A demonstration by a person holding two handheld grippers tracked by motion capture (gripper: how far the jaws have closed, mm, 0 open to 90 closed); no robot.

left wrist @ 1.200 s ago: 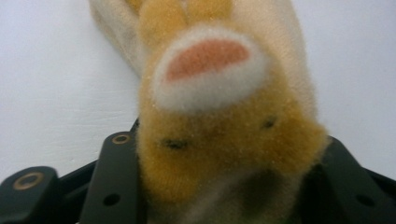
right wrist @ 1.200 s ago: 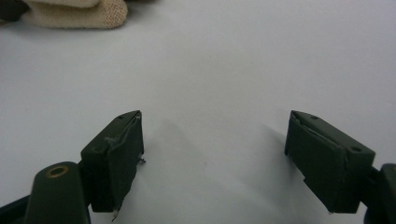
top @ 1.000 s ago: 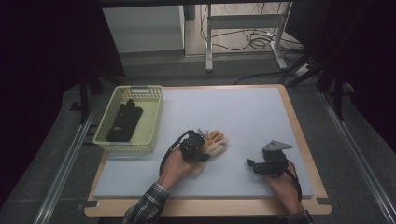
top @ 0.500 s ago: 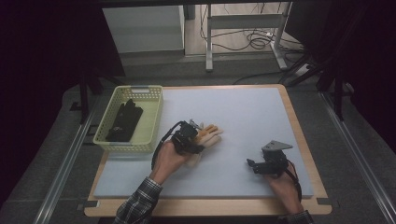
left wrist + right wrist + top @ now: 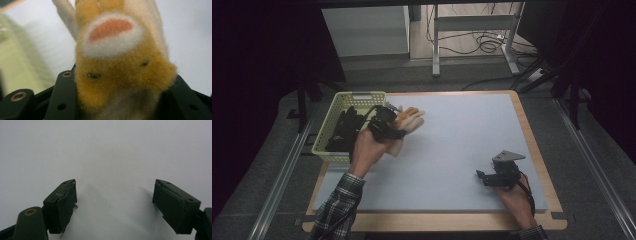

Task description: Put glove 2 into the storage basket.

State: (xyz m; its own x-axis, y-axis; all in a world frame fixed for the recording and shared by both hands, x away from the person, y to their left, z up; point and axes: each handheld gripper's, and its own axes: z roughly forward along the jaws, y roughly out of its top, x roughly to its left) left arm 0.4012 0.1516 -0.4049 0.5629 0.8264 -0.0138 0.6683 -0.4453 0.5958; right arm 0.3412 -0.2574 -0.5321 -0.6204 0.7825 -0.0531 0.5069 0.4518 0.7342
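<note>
A tan and cream plush toy (image 5: 408, 122) hangs above the table beside the basket, with my left gripper (image 5: 388, 125) shut on it. Up close in the left gripper view the plush toy (image 5: 120, 62) has orange fur, a white patch with a pink centre, and sits squeezed between the two black jaws. A yellow-green mesh basket (image 5: 328, 131) stands at the table's left, holding dark items (image 5: 343, 131). My right gripper (image 5: 486, 177) rests on the pale mat at the front right, open, its pads (image 5: 62, 205) wide apart with bare mat between them.
The pale blue-grey mat (image 5: 462, 140) covers a wooden table (image 5: 539, 165). Metal rails (image 5: 282, 175) run along both sides. A white cabinet (image 5: 364, 30) and a metal stand with cables (image 5: 472, 40) sit beyond the far edge.
My left gripper has lifted the plush toy off the mat and carried it back and left, up against the basket's right side. The right gripper has stayed put.
</note>
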